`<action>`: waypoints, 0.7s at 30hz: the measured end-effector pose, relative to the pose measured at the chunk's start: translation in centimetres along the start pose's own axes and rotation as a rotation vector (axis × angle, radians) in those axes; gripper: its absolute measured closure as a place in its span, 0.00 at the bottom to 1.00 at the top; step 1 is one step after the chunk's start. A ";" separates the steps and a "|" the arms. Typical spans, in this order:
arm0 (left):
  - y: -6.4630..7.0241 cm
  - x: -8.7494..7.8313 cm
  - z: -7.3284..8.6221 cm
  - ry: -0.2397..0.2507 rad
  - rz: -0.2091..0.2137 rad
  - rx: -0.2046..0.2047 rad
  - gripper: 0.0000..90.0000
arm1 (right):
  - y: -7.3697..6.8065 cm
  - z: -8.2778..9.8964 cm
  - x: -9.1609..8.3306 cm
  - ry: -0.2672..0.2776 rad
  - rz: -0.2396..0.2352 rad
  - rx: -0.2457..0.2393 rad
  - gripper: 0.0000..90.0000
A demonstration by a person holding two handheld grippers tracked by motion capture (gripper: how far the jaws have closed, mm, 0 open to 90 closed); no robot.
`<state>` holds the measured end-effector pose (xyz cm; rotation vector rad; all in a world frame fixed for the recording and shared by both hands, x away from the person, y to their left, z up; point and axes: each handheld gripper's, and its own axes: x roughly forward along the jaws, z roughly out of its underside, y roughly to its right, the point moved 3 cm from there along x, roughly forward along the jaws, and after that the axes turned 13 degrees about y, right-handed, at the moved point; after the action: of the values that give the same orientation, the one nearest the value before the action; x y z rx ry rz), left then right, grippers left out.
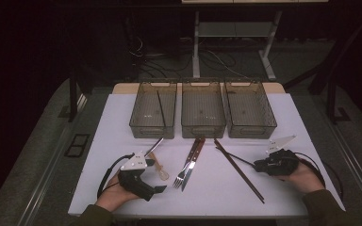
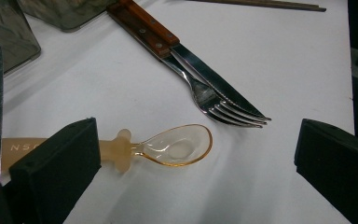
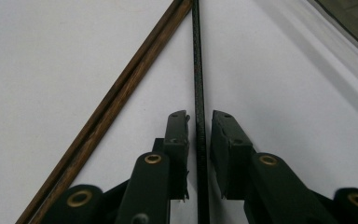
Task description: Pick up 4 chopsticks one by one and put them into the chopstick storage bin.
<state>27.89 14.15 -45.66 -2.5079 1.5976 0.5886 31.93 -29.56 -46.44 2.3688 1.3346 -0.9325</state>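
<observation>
A pick-up is in hand on the right side of the white worktop (image 1: pixel 122 122). The right hand-held gripper (image 3: pixel 199 122) is laid low along a thin black chopstick (image 3: pixel 197 60), which runs straight up between its two jaws. The jaws are drawn in close on either side of the stick, yet a sliver of gap can be made out at each pad, so the chopstick is straddled rather than clamped; a firm grasp cannot be confirmed. A pair of brown wooden chopsticks (image 3: pixel 116 98) is seen lying just beside it, angled away to the left, their far end meeting the black stick.

In the high view the right hand-held gripper (image 1: pixel 256 165) is held nearly level, pointing left, the hand (image 1: pixel 304 176) resting behind it. Three clear bins (image 1: pixel 203 114) are lined up at the far edge, one black stick already lying in the left one.

By judgement, the next move calls for the last bit of closure, then a clean lift without dragging the wooden pair along.

The left hand-held gripper (image 2: pixel 196 163) is kept released, jaws wide, parked over an amber plastic spoon (image 2: pixel 177 147), with a knife (image 2: pixel 200 70) and fork (image 2: pixel 223 109) lying beyond.
</observation>
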 end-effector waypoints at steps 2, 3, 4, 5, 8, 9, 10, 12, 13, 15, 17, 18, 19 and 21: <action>0.0 0.0 0.0 0.000 0.000 0.000 0.00 | 0.0 0.0 0.0 -0.001 0.001 -0.006 0.86; 0.0 0.0 0.0 -0.002 0.001 0.000 0.00 | 0.0 0.0 0.0 -0.002 0.002 -0.014 0.87; 0.0 0.0 0.0 -0.002 0.001 0.000 0.00 | 0.0 0.0 0.0 -0.003 0.007 -0.018 0.88; 0.0 0.0 0.0 -0.001 0.002 -0.002 0.00 | -0.1 0.0 0.0 -0.003 0.010 -0.023 0.89; 0.0 0.1 0.0 -0.005 0.003 0.000 0.00 | 0.0 0.0 0.0 -0.001 0.003 -0.034 0.94; 0.0 0.1 0.0 -0.006 0.002 0.002 0.00 | 0.0 0.1 0.1 0.000 0.001 -0.039 0.94; 0.0 0.1 0.1 -0.006 0.003 0.002 0.00 | 0.0 0.1 0.0 -0.001 0.000 -0.036 0.95; 0.1 0.1 0.1 -0.007 0.003 0.001 0.00 | 0.1 0.1 0.0 -0.001 -0.011 -0.032 0.95; 0.1 0.1 0.1 -0.008 0.004 0.000 0.00 | 0.1 0.1 0.0 0.002 -0.013 -0.031 0.95; 0.1 0.1 0.1 -0.010 0.004 0.001 0.00 | 0.2 0.1 0.0 0.005 -0.019 -0.028 0.95; 0.1 0.1 0.1 -0.010 0.005 0.001 0.00 | 0.3 0.1 0.0 0.006 -0.024 -0.025 0.95; 0.1 0.1 0.1 -0.010 0.005 0.001 0.00 | 0.3 0.1 0.0 0.005 -0.026 -0.024 0.95; 0.1 0.1 0.1 -0.010 0.006 0.002 0.00 | 0.3 0.1 0.0 0.003 -0.031 -0.027 0.95; 0.1 0.1 0.1 -0.010 0.006 0.000 0.00 | 0.4 0.1 0.0 0.003 -0.037 -0.023 0.95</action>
<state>27.86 14.03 -45.76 -2.4969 1.6019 0.6008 32.23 -29.83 -46.52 2.3371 1.3865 -0.9196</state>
